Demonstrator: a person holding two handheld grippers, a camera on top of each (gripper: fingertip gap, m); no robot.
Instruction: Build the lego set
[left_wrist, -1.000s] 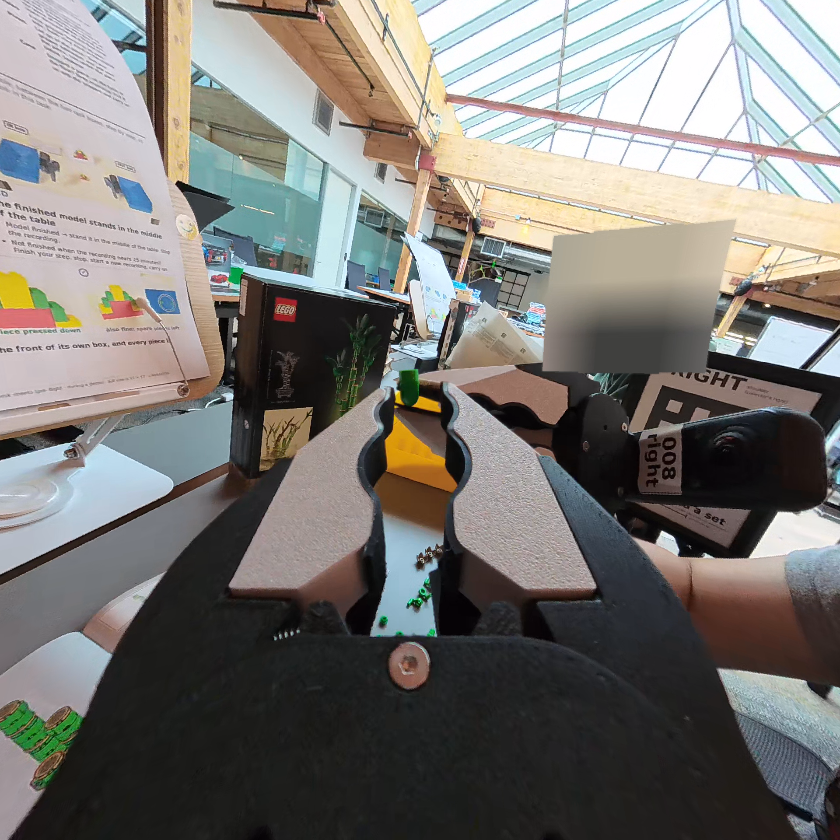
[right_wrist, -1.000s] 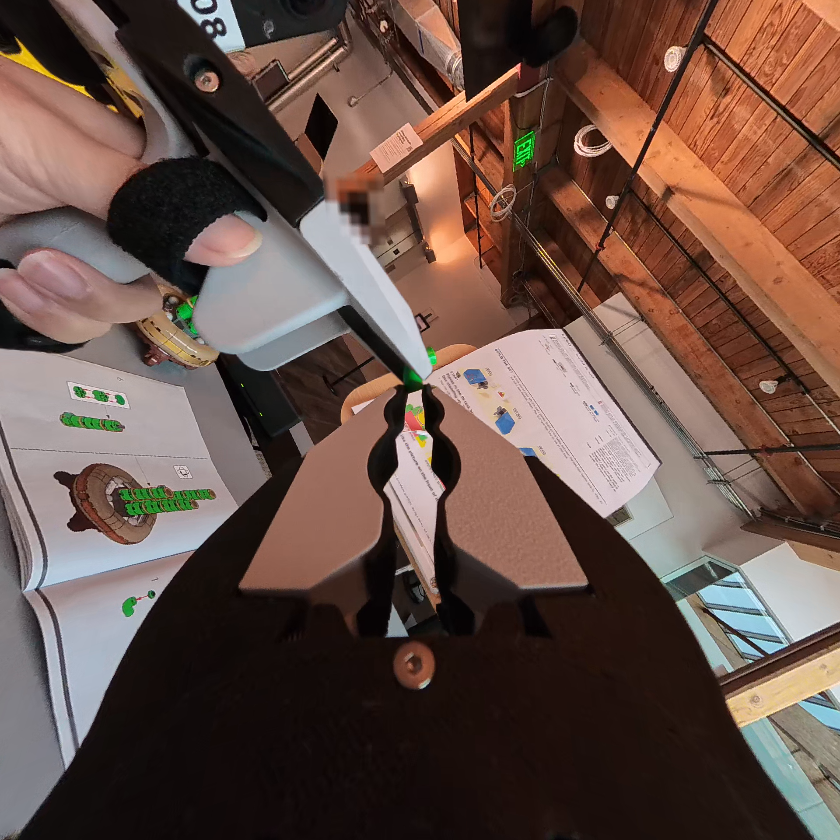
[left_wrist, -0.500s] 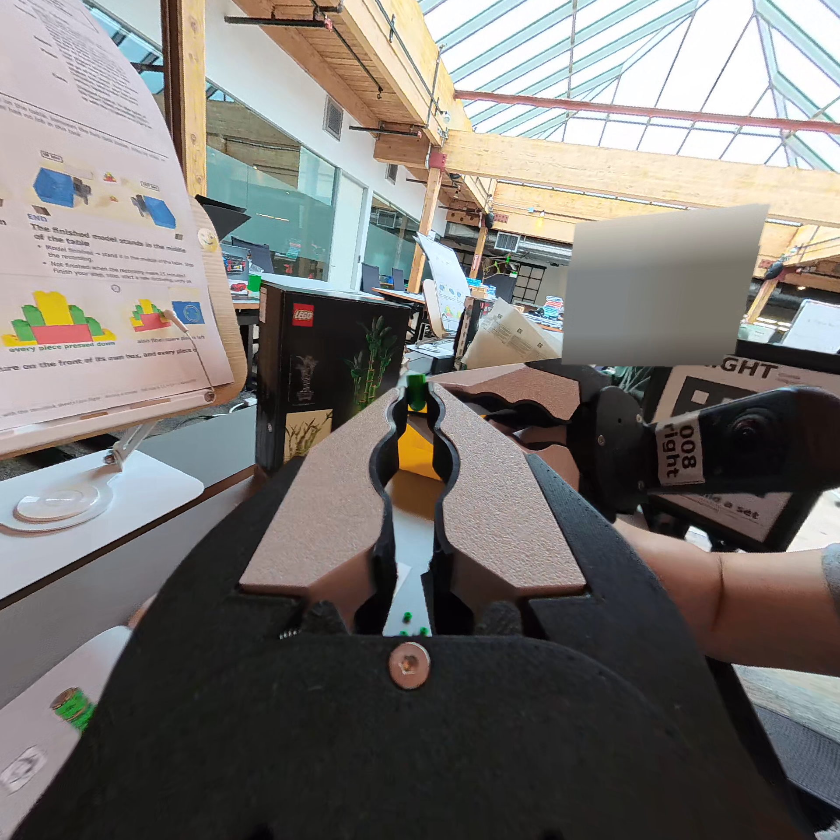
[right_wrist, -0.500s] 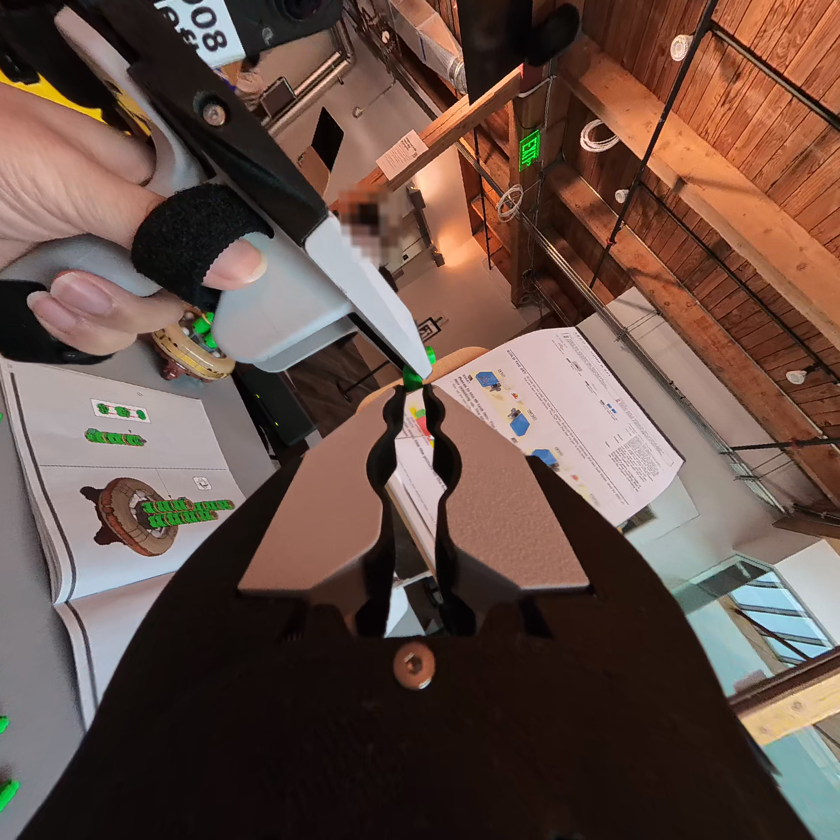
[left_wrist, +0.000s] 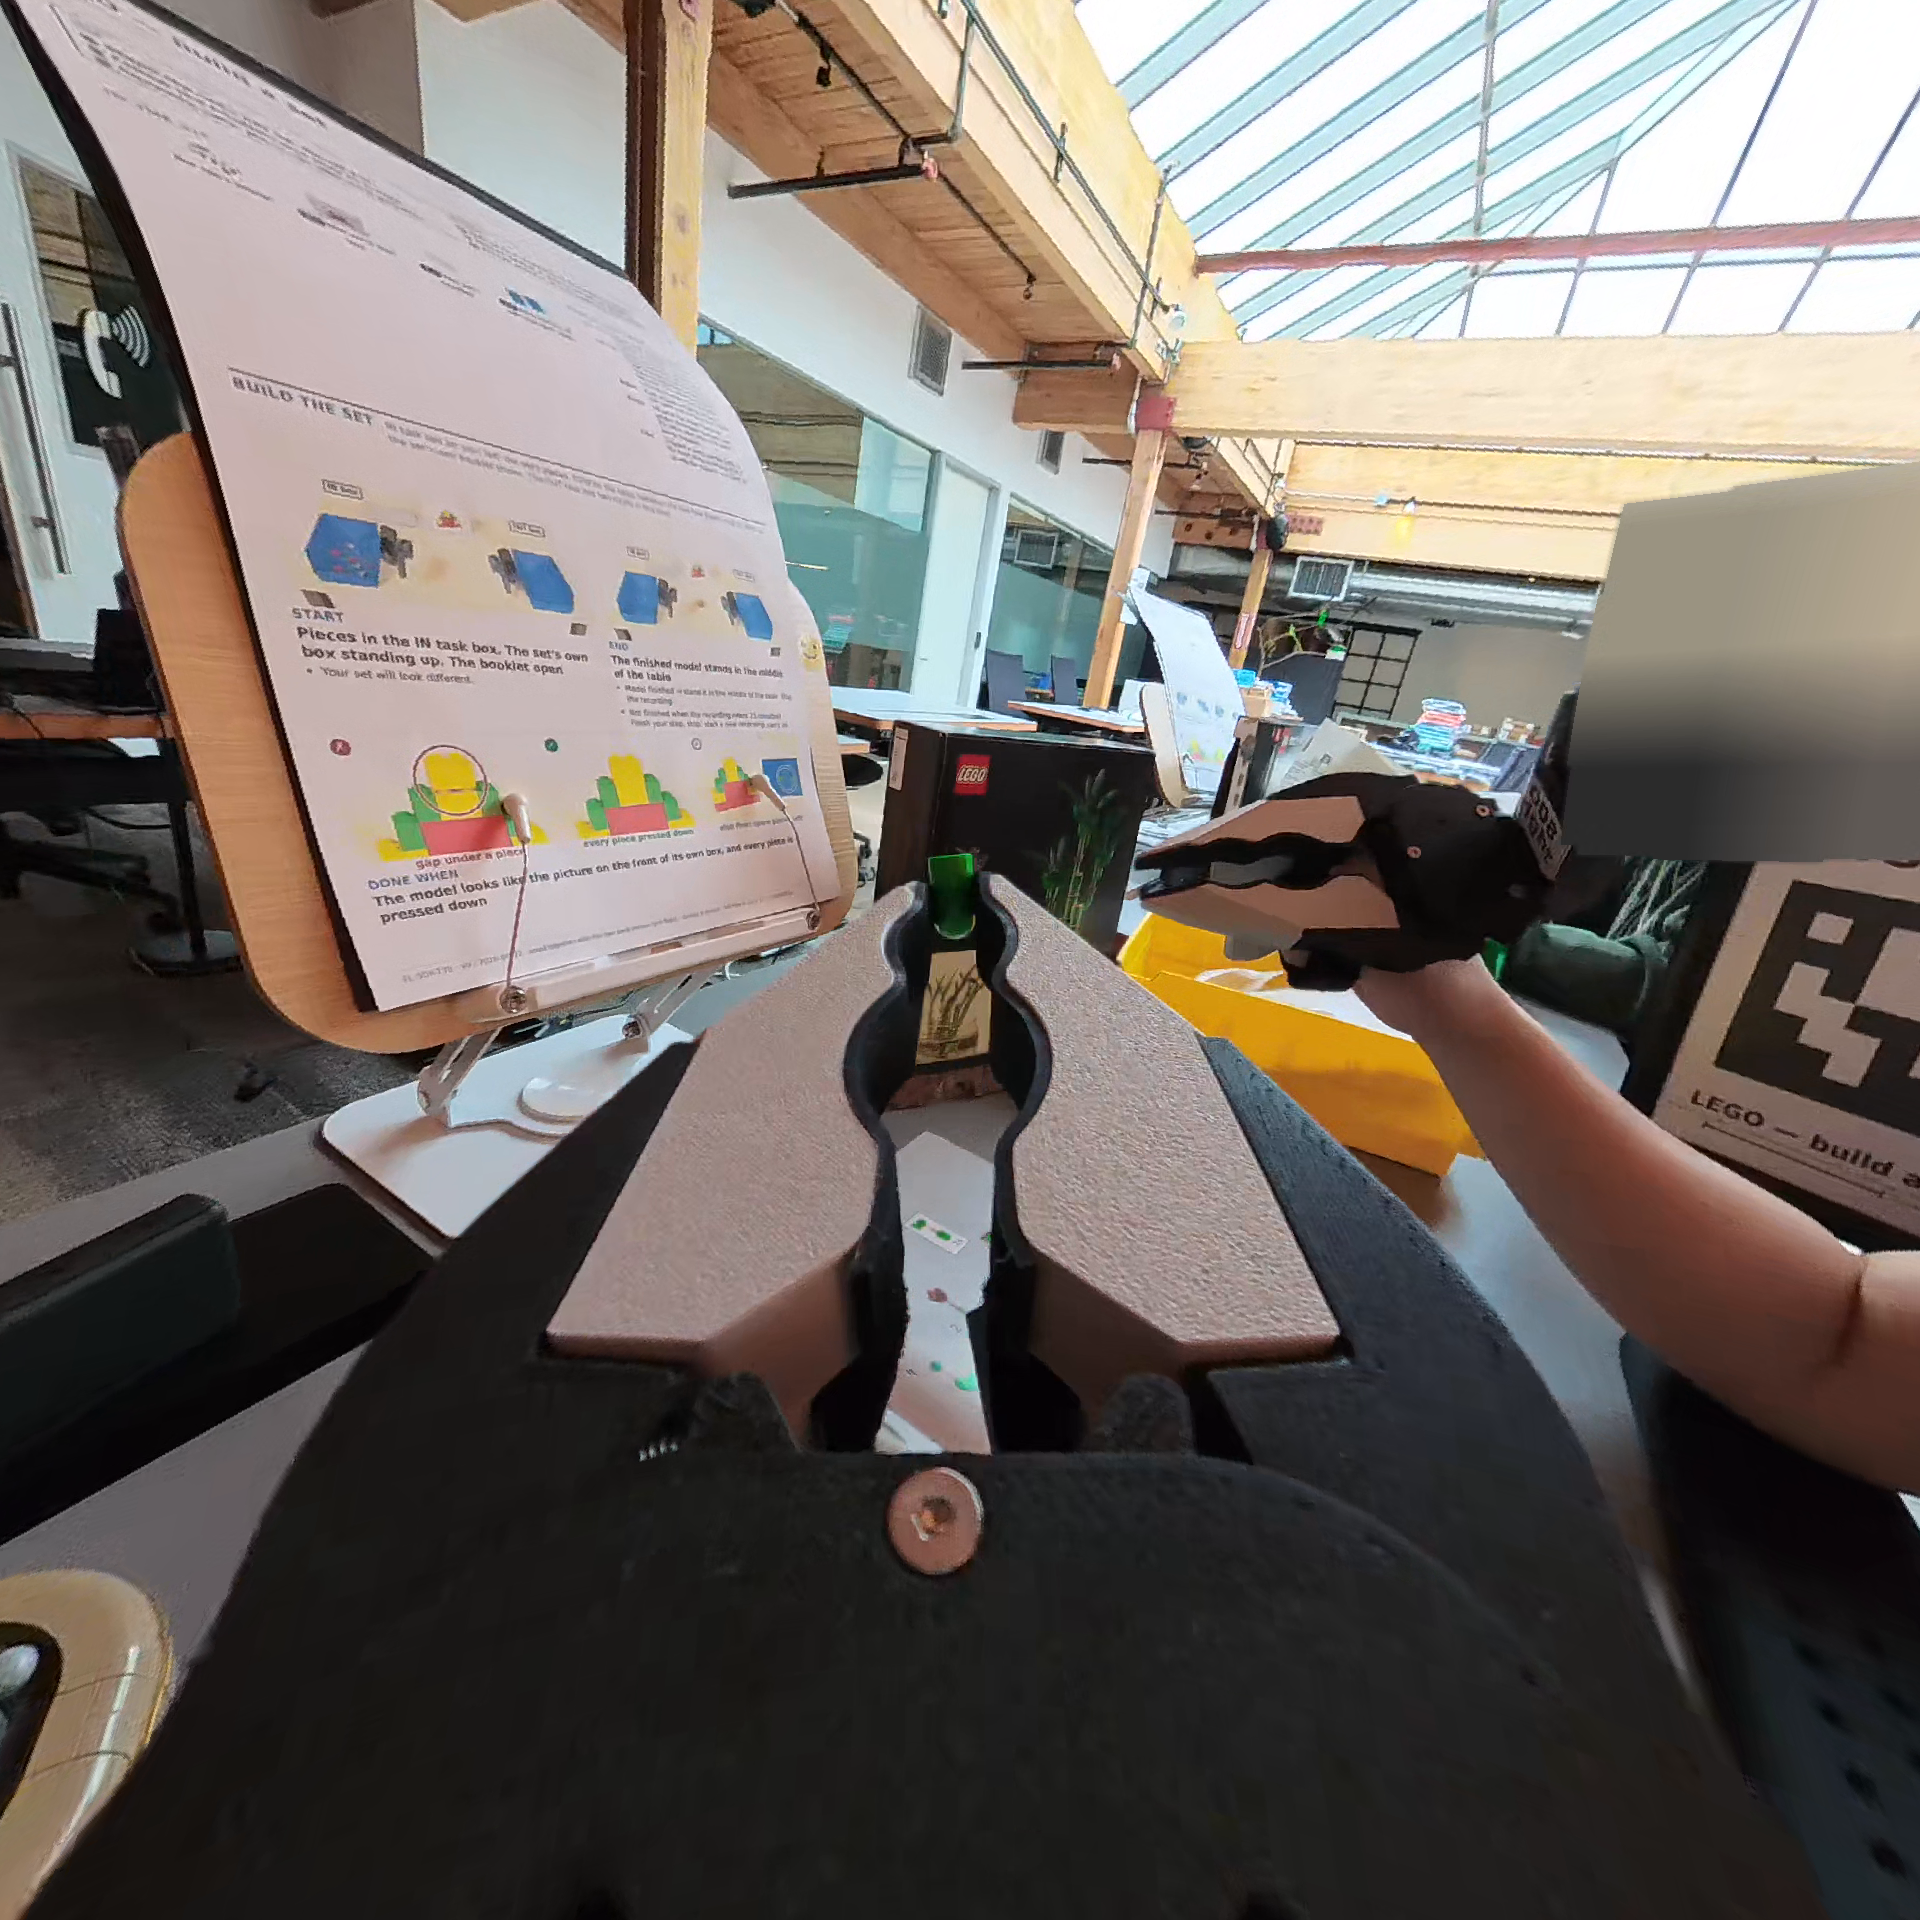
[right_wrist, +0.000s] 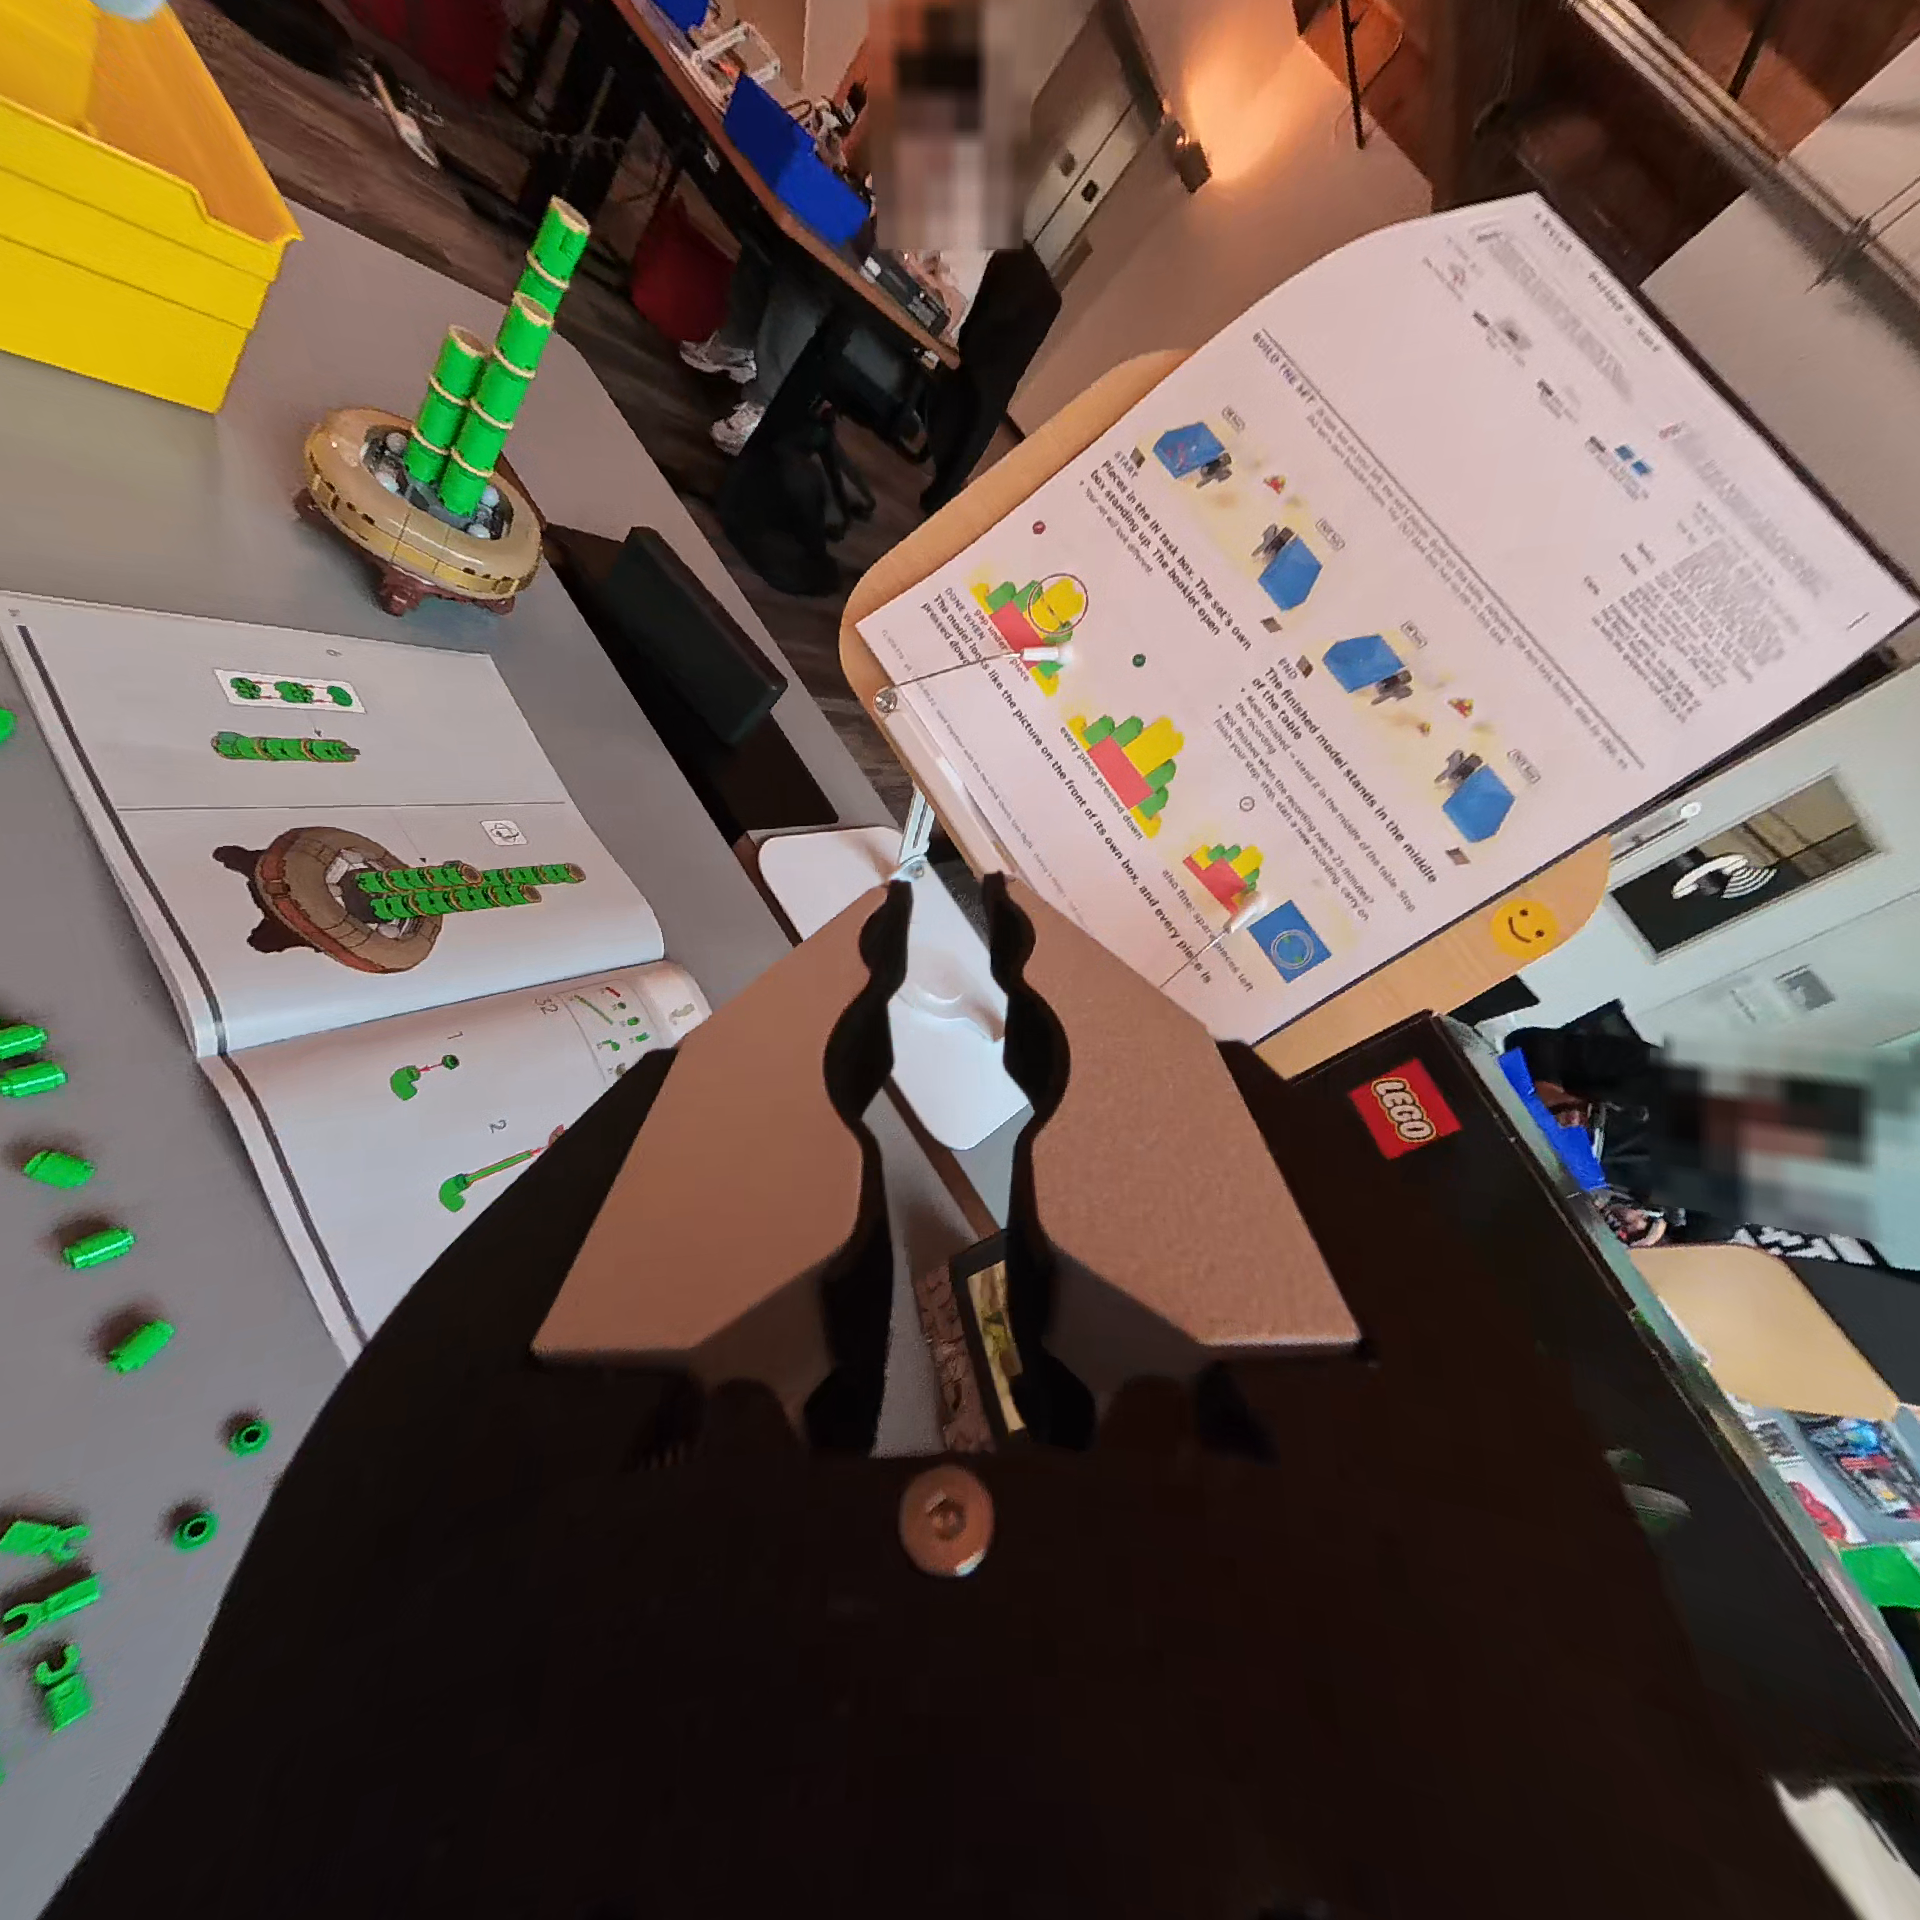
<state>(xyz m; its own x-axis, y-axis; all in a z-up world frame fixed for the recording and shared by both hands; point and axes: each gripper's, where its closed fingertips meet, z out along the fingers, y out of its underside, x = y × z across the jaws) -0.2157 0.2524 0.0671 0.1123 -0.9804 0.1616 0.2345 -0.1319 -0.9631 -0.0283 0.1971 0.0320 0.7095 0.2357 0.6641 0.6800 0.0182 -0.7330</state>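
My left gripper (left_wrist: 951, 883) is shut on a small green piece (left_wrist: 952, 906), which sticks up between its tips above the table. My right gripper (right_wrist: 945, 896) is open by a narrow gap and empty; in the left wrist view it (left_wrist: 1151, 883) hangs in the air to the right of the green piece, apart from it. The partly built bamboo model (right_wrist: 457, 457), green stalks in a tan round base, stands on the grey table (right_wrist: 208, 499) at the far left. The open booklet (right_wrist: 332, 831) lies before it. Several loose green pieces (right_wrist: 99, 1247) lie at the left.
A yellow bin (right_wrist: 104, 239) stands beyond the model and also shows in the left wrist view (left_wrist: 1299, 1049). The black set box (left_wrist: 1018, 821) stands upright at the back. An instruction sheet on a wooden stand (left_wrist: 499, 623) stands at the left. A black block (right_wrist: 686, 634) lies by the table edge. Across from one pair of fingers to the other is roughly 20 cm.
My right gripper has pulled back from the left gripper's tips, opened a little and turned toward the table. My left gripper still holds the green piece and has swung left.
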